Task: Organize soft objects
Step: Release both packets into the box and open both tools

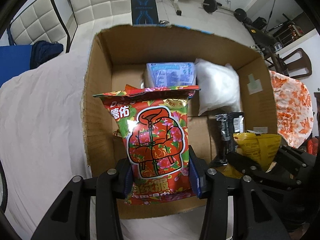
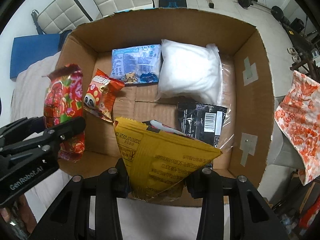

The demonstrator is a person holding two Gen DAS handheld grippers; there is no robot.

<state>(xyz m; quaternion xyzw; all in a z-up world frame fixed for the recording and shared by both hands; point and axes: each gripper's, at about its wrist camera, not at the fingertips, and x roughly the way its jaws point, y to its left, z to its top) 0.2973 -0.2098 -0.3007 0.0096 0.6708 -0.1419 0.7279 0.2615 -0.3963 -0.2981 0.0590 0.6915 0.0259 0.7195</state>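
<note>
**Two packs held over the open carton**

Clamped between the left gripper's (image 1: 161, 177) blue-padded fingers (image 1: 195, 175) is a red floral pack (image 1: 158, 138), printed with a padded jacket and white Chinese lettering. It stands upright over the near-left part of the cardboard box (image 1: 100, 76), its crimped top edge bent over. Its bottom seam is cut off behind the finger pads.

On the right, the right gripper (image 2: 158, 177) is closed on the lower corner of a yellow snack bag (image 2: 160, 152), held above the near wall of the box. Its back faces the camera, with printed text upside down, so the front design cannot be read.

Inside the box, a pale blue pack (image 2: 136, 64) lies at the far wall, just beside a white stuffed plastic bag (image 2: 188, 74). A black pouch (image 2: 200, 120) with a barcode lies in front of the white bag, partly hidden by the yellow bag. A small red panda packet (image 2: 102, 96) leans at the left wall, possibly resting against it. The box sits on a pale sheet (image 1: 40, 120); an orange-patterned cloth (image 2: 296, 120) hangs to the right.
</note>
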